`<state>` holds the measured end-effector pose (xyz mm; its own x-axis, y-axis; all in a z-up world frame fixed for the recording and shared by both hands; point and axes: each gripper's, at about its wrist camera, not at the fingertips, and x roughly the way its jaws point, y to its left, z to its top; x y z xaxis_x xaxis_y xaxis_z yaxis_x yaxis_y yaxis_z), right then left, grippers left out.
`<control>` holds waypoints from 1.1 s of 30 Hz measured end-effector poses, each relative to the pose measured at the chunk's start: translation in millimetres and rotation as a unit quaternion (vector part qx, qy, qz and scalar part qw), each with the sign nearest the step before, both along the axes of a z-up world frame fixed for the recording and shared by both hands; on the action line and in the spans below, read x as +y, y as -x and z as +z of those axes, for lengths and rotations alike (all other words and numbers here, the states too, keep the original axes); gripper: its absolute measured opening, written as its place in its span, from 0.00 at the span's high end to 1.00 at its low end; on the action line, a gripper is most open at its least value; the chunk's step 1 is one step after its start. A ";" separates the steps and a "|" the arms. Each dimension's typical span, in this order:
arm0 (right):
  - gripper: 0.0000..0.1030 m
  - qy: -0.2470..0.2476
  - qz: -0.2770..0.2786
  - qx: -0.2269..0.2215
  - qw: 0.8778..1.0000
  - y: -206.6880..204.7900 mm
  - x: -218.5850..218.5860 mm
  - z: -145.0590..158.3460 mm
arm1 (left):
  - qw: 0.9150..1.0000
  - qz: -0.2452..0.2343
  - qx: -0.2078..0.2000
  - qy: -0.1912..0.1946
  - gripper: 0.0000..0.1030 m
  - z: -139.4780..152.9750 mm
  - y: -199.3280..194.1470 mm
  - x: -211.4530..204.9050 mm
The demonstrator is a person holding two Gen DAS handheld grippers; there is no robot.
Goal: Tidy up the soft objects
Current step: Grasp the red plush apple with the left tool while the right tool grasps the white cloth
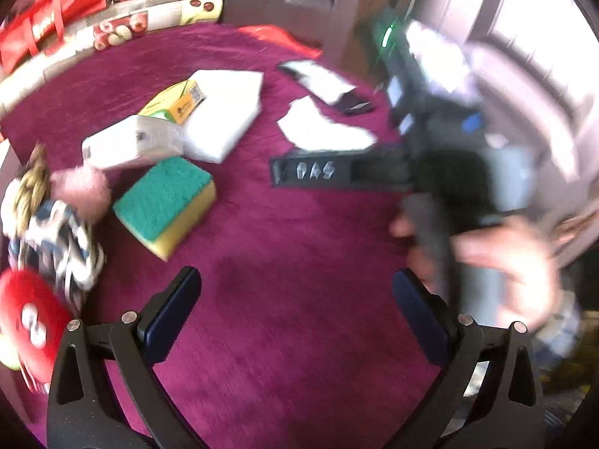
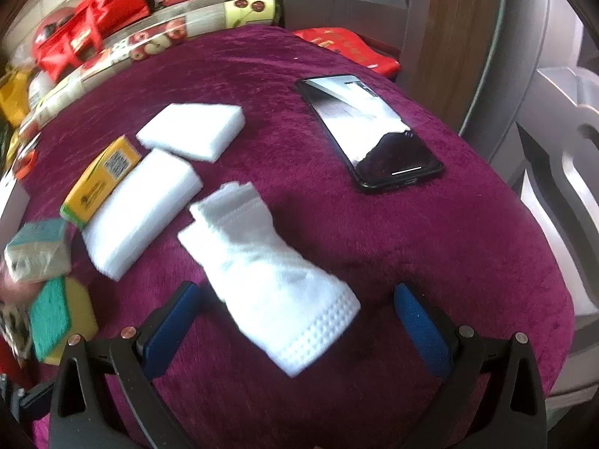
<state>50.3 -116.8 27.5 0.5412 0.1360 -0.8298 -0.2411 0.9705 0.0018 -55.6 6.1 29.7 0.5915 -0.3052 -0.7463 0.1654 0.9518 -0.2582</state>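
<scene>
A white folded cloth (image 2: 273, 288) lies on the magenta velvet surface (image 2: 430, 247), its near end between the open fingers of my right gripper (image 2: 299, 299). It also shows in the left wrist view (image 1: 322, 129). My left gripper (image 1: 295, 288) is open and empty above bare velvet (image 1: 280, 262). A green and yellow sponge (image 1: 164, 205) lies ahead to its left, also seen in the right wrist view (image 2: 56, 318). Two white foam blocks (image 2: 191, 131) (image 2: 138, 213) and a wrapped tissue pack (image 1: 131, 142) lie nearby. The right gripper body (image 1: 441, 172) shows, blurred, at the right.
A black phone (image 2: 370, 131) lies at the far right of the velvet. A yellow box (image 2: 101, 179) sits beside the foam. A red plush (image 1: 30, 321), a patterned cloth (image 1: 63, 247) and a pink fuzzy thing (image 1: 82, 191) sit at the left edge. Red bags (image 2: 90, 33) lie behind.
</scene>
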 end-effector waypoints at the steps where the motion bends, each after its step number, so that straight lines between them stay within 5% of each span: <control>1: 0.00 -0.006 0.013 0.001 1.000 5.5 -2.2 0.4 | 1.000 0.004 -0.006 0.016 0.00 6.6 6.1 7.2; 7: 0.00 -0.153 0.065 -0.019 0.986 30.0 -49.3 31.0 | 0.990 0.113 -0.083 0.024 0.00 49.1 58.9 72.0; 9: 0.00 -0.211 0.076 -0.078 0.971 35.8 -69.8 49.1 | 0.982 0.153 -0.112 0.008 0.00 57.0 71.8 93.0; 11: 0.00 -0.240 0.082 -0.139 0.957 37.5 -85.6 65.0 | 0.969 0.209 -0.122 -0.049 0.00 61.5 78.9 109.4; 14: 0.00 -0.184 0.092 -0.151 0.967 26.1 -75.3 77.5 | 0.962 0.232 -0.107 -0.092 0.00 57.8 77.8 118.4; 21: 0.00 -0.089 0.153 -0.070 0.982 -3.9 -15.8 48.3 | 0.974 0.210 -0.053 -0.070 0.00 29.2 58.0 121.5; 28: 0.09 -0.001 0.183 -0.050 0.982 -8.2 14.0 21.7 | 0.976 0.187 -0.025 -0.105 0.01 15.0 35.9 104.5; 33: 0.55 -0.009 0.188 -0.026 0.982 -15.6 13.1 11.4 | 0.976 0.191 -0.001 -0.101 0.07 0.8 29.8 105.2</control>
<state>65.8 -103.7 39.0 0.4918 0.3486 -0.7979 -0.5830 0.8125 -0.0044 -85.4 111.3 30.5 0.6342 0.0906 -0.7678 -0.2111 0.9757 -0.0593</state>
